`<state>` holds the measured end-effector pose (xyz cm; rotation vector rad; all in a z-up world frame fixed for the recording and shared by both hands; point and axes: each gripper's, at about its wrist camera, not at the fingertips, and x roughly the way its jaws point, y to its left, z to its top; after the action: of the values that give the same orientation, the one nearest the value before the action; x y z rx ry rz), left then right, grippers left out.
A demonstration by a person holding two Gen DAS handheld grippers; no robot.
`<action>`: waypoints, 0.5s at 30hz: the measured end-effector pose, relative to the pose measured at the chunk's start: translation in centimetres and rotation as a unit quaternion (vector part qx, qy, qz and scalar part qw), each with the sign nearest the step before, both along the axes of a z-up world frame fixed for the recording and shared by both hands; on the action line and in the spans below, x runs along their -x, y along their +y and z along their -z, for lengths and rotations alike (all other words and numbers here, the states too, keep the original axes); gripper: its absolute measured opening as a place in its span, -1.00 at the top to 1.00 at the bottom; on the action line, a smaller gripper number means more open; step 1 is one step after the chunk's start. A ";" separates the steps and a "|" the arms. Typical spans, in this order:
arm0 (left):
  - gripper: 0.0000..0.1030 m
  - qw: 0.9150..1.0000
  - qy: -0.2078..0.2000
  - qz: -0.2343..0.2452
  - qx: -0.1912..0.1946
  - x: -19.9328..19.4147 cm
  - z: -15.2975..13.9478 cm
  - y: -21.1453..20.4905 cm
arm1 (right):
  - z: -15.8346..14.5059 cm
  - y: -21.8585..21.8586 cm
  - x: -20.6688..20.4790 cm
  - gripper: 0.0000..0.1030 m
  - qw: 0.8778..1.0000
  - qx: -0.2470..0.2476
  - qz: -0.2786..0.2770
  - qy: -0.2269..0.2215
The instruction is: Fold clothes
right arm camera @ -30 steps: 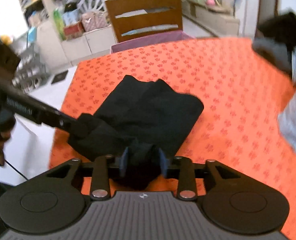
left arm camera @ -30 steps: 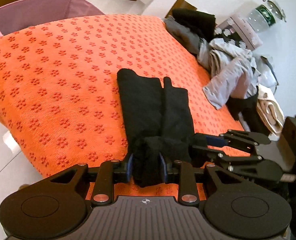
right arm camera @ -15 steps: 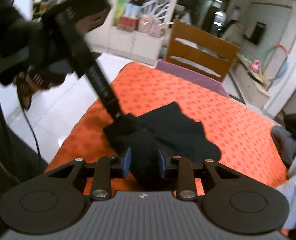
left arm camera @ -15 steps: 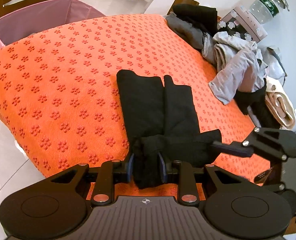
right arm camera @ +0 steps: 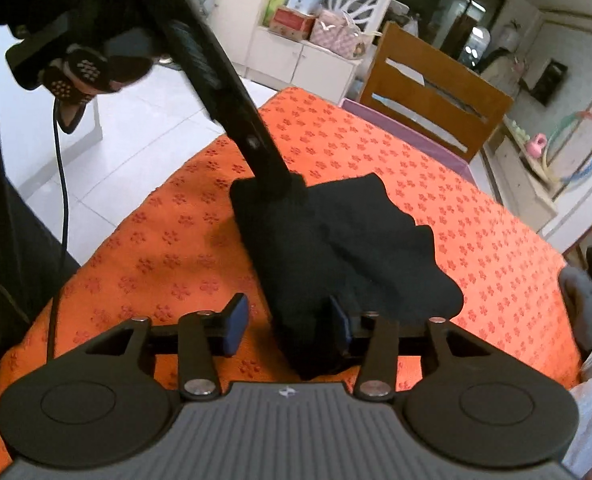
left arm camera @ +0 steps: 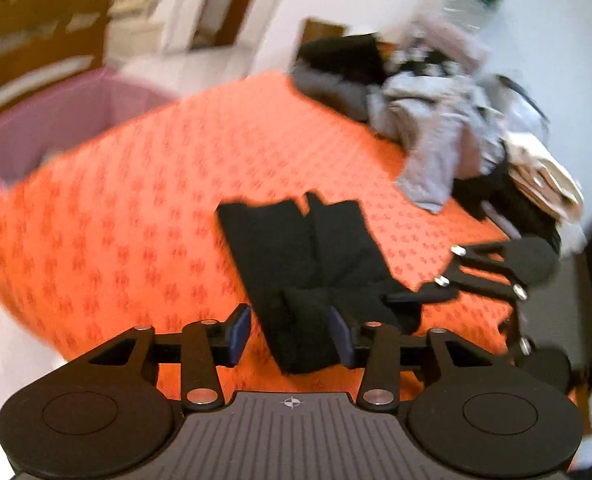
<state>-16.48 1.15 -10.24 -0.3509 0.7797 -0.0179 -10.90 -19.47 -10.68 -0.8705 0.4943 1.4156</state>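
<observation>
Table (left arm camera: pixel 115 216) under an orange flower-print cloth (right arm camera: pixel 476 240) fills both views. Left wrist view is motion-blurred.

Pile of unfolded clothes (left arm camera: pixel 436 128), grey, black and cream, heaped at the table's far right corner in the left view. Pink fabric bin (left arm camera: pixel 55 128) at the far left edge, wooden chair (right arm camera: pixel 432 92) behind it.

Black garment (left arm camera: pixel 296 248), folded into a long strip, lies near the middle of the cloth, its near end bunched up at the table's front edge.

Left gripper (left arm camera: pixel 291 334): jaws opening. Garment's near end sits between them; left pad stands clear of the fabric, right pad just beside or touching it, so no clamp.

Right gripper (right arm camera: pixel 289 328): jaws opening too. The other corner of the garment lies between them, against the right pad; left pad clear, orange cloth visible in the gap.

Person's gloved hand (right arm camera: pixel 79 76) with a dotted palm holds the left gripper's handle, top left of the right view.
</observation>
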 end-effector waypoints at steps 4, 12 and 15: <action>-0.01 0.993 -0.013 0.083 -0.078 0.1 -0.6 -1.7 | 0.0 0.2 -0.7 -0.01 1.000 -0.001 0.011 0.016; -0.11 0.953 -0.032 0.213 -0.215 -0.9 0.5 -4.6 | 0.3 0.7 -0.9 -0.04 1.000 0.007 -0.002 0.015; -0.11 0.935 -0.037 0.244 -0.254 -1.2 1.0 -5.1 | 0.3 0.9 -1.3 -0.03 1.000 0.009 -0.003 0.022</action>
<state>-15.32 -3.95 -11.21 0.3396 0.7503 -0.2912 -9.58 -18.56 -10.95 -0.8568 0.5386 1.4410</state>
